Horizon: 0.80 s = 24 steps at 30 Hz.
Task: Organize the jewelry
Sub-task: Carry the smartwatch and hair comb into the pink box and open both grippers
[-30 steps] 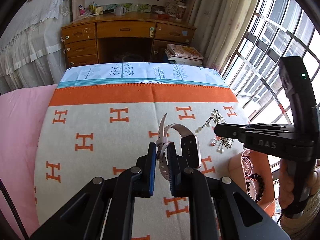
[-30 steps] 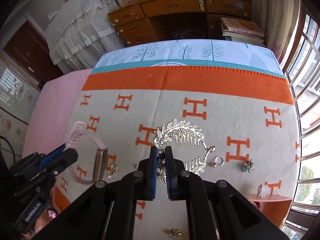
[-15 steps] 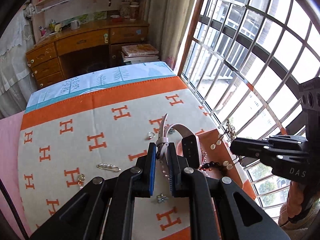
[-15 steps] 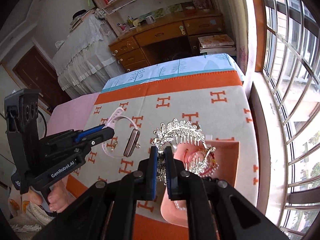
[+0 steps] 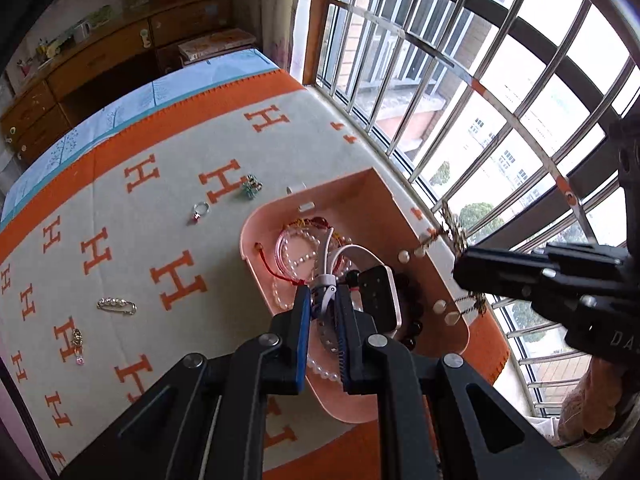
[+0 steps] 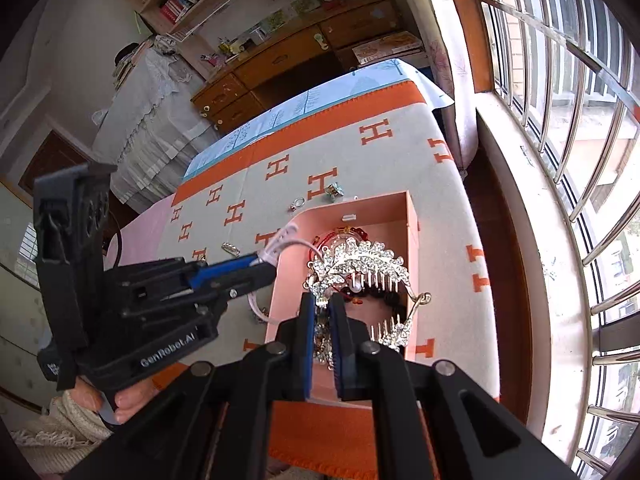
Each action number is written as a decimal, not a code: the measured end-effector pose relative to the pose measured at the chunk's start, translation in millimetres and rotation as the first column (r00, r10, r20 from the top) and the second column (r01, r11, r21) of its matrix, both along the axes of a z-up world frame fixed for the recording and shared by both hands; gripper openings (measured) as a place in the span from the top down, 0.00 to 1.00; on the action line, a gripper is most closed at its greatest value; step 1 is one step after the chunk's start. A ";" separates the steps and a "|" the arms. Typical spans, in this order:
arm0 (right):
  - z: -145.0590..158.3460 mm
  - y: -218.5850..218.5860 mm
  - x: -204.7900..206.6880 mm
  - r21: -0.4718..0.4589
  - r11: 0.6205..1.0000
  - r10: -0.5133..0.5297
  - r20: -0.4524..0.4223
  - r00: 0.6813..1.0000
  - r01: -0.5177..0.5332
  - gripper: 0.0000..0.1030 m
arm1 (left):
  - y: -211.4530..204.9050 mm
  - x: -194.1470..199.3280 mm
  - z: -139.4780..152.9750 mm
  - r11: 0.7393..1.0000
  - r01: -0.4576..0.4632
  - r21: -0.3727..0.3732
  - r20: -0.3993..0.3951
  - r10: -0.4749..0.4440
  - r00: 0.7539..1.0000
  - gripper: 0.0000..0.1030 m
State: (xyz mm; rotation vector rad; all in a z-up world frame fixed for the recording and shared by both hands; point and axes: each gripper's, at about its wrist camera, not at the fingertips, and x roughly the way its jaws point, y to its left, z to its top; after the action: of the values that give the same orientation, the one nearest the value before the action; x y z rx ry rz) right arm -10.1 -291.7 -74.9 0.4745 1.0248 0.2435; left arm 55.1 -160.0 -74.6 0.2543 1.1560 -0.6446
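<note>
Both tongs have swung over the pink tray [image 5: 256, 240], left tongs [image 5: 323, 304] clamped on the floppy smartwatch [image 5: 378, 294] strap, right tongs [image 6: 323, 312] pinching the stiff, fragile rhinestone hair comb [image 6: 360, 264] at its six-o'clock stem.

Both grippers are swinging from the middle of the blanket [image 5: 168, 216] toward the window, now carrying the smartwatch [image 5: 378, 294] and the rhinestone hair comb [image 6: 360, 264] above the pink tray [image 5: 352, 192].

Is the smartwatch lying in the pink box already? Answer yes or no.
No: the left hand-held gripper is clamped on the smartwatch strap, holding it above the pink box.
</note>
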 end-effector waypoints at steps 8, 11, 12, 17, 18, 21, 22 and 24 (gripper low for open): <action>-0.5 5.0 15.5 0.004 1.000 0.029 0.020 0.999 -0.029 0.93 | 10.0 -11.6 -6.9 1.000 -0.013 0.027 0.021 0.012 1.000 0.48; -1.5 11.5 25.2 0.001 0.999 0.042 0.023 0.999 -0.042 0.93 | 21.2 -12.3 5.2 0.999 -0.040 0.013 0.063 0.039 0.997 0.43; -2.5 13.6 28.8 0.002 0.999 0.048 0.022 0.999 -0.048 0.93 | 24.7 -12.0 8.1 0.999 -0.049 0.013 0.076 0.048 0.996 0.42; -15.0 23.1 48.2 -0.005 0.998 0.057 -0.005 0.998 -0.057 0.93 | 43.2 -11.5 13.3 0.995 -0.098 0.028 0.120 0.094 0.988 0.40; -18.8 24.2 51.8 -0.005 0.998 0.056 -0.016 0.998 -0.056 0.93 | 48.4 -11.3 12.7 0.994 -0.109 0.029 0.122 0.105 0.987 0.40; -32.0 25.9 60.7 -0.006 0.999 0.048 -0.056 0.997 -0.048 0.93 | 64.3 -8.4 7.4 0.988 -0.150 0.036 0.115 0.145 0.983 0.40; -36.1 26.4 63.1 -0.017 0.999 0.043 -0.067 0.997 -0.045 0.93 | 69.9 -7.4 5.1 0.986 -0.165 0.037 0.110 0.160 0.981 0.40; -41.7 27.9 66.5 -0.060 0.998 0.027 -0.081 0.996 -0.032 0.93 | 81.8 -4.7 0.4 0.980 -0.197 0.041 0.100 0.192 0.976 0.40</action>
State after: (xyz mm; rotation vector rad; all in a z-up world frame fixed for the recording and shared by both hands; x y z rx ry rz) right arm 56.4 -263.8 -116.6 0.4170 1.1147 0.2204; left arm 50.4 -78.2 -74.2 0.2095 1.0903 -0.4264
